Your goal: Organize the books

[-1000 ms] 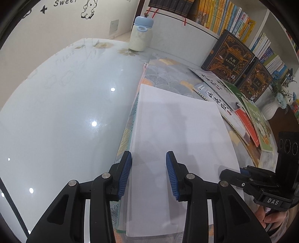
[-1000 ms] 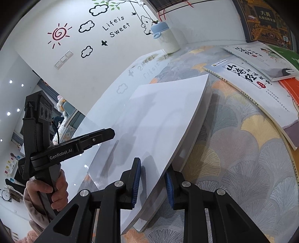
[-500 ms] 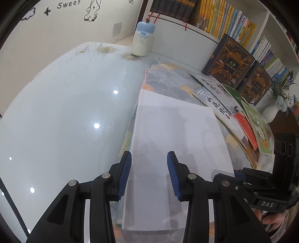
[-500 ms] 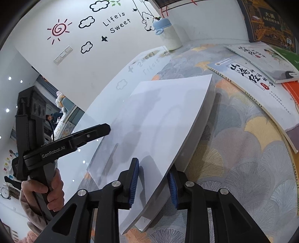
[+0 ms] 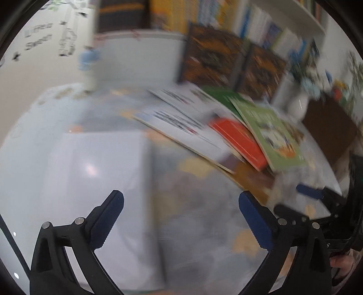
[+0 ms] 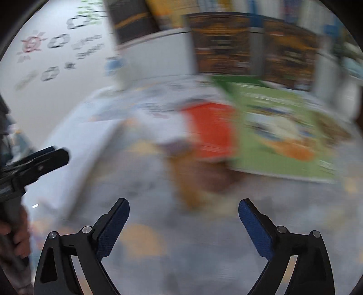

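A: Left-wrist view: the left gripper (image 5: 181,204) stands with its jaws wide apart, having just been opening, and nothing lies between the pads; the white book (image 5: 99,195) rests flat at lower left of the frame, under the left-hand finger only; it appears set down there to start a tidy pile clear of the rest.

B: Right-wrist view: the right gripper (image 6: 183,215) is likewise spread, its jaws just opened, empty over the patterned tablecloth (image 6: 204,249); the white book sits at left of this frame, well apart from the pads.

A: The unsorted books remain fanned, overlapping, at centre right; the orange book (image 5: 238,140) lies partly beneath the green book (image 5: 270,133); two dark ornate volumes (image 5: 211,56) lean upright against the shelf (image 5: 301,13) at top.

B: Both frames are heavily blurred; titles cannot be read; judged from the framing, the fanned heap is the probable next target, and open jaws suit that approach.
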`<state>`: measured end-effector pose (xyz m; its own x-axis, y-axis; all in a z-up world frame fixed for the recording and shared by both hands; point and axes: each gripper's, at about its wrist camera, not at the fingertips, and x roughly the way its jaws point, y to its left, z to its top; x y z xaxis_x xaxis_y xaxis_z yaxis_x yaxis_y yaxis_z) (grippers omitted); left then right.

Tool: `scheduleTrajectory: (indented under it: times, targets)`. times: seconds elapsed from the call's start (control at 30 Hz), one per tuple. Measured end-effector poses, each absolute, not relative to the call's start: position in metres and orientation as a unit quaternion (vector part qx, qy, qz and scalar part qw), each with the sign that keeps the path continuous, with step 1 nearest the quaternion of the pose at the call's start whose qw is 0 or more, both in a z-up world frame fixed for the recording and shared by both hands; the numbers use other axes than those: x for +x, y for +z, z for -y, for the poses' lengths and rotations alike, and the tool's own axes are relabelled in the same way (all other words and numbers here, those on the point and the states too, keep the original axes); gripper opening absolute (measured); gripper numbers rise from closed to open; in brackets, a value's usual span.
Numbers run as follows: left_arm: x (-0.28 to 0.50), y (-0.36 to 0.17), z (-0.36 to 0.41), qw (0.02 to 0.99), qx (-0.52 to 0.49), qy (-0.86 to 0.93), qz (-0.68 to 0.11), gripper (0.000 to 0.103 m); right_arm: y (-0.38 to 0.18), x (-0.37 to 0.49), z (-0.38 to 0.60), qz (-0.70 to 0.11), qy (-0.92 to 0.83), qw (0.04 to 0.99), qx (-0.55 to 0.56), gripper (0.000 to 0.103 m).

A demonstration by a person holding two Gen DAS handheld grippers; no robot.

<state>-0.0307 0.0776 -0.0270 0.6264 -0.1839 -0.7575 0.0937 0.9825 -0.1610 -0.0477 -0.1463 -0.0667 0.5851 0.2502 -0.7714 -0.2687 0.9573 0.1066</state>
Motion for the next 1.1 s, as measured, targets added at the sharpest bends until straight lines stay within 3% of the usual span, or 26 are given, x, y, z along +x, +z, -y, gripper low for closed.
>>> scheduleTrajectory:
  times: [0.17,0.2,0.27,1.1]
  targets:
    - [-0.019,-0.057,-0.021,0.895,-0.023,-0.098,-0.434,0.102,-0.085,-0.047,0.188,-0.430,0.088,0.898,-0.016,0.097]
    - [-0.018,-0.063,-0.016,0.897,-0.004,-0.085,-0.434,0.102,-0.090,-0.046,0.192,-0.441,0.084,0.894,-0.013,0.102]
    - [-0.013,-0.080,-0.009,0.884,0.037,-0.054,-0.463,0.103,-0.092,-0.046,0.190,-0.441,0.080,0.894,-0.020,0.103]
    - [-0.020,-0.082,-0.013,0.890,0.037,-0.063,-0.449,0.103,-0.095,-0.055,0.183,-0.433,0.063,0.898,-0.040,0.103]
